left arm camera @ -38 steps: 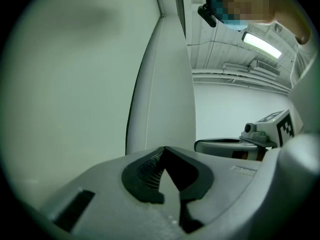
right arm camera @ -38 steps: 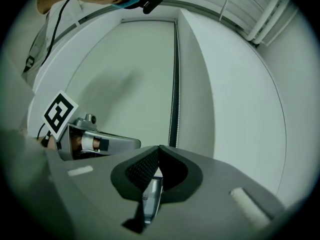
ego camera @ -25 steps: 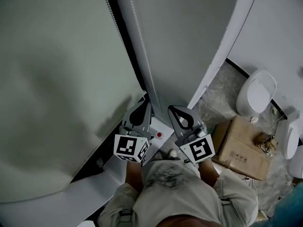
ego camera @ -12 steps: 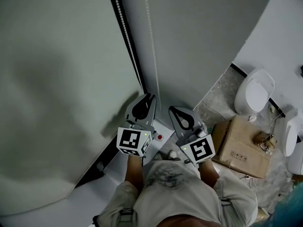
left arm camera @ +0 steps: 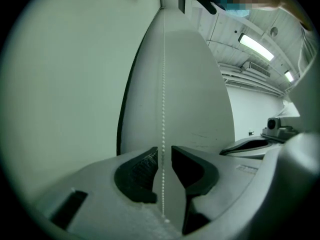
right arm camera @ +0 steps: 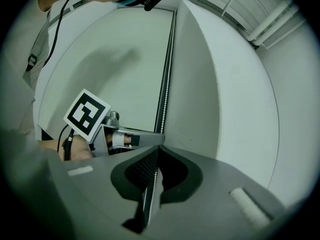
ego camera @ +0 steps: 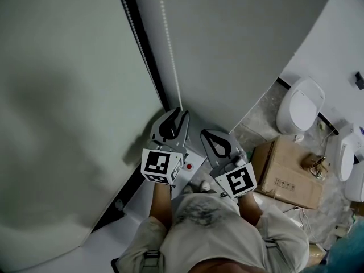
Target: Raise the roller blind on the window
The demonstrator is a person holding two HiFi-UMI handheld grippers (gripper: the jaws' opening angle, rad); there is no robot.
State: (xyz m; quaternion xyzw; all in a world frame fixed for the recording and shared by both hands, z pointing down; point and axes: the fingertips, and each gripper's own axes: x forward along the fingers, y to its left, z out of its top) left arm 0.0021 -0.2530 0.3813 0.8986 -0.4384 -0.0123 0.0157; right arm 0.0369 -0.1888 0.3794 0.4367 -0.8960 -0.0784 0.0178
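Observation:
The pale roller blind [ego camera: 68, 124] hangs lowered over the window at the left. Its white bead chain [ego camera: 169, 50] runs down the grey wall beside the black frame. My left gripper [ego camera: 182, 114] points up at the chain's lower end. In the left gripper view the chain [left arm camera: 163, 99] drops through the narrow gap of that gripper [left arm camera: 164, 156], whose jaws stand slightly apart, so it is open. My right gripper [ego camera: 206, 134] is just to the right, away from the chain. Its jaws meet at the tips [right arm camera: 157, 151], so it is shut, and I see nothing held.
A white sill [ego camera: 131, 209] runs under the blind, with a small red button [ego camera: 189, 166] by the grippers. On the tiled floor at the right stand a toilet [ego camera: 300, 107] and a cardboard box [ego camera: 287, 175]. The person's legs fill the bottom.
My left gripper has moved up and a little to the right, to the chain's lower end. The right gripper has hardly moved.

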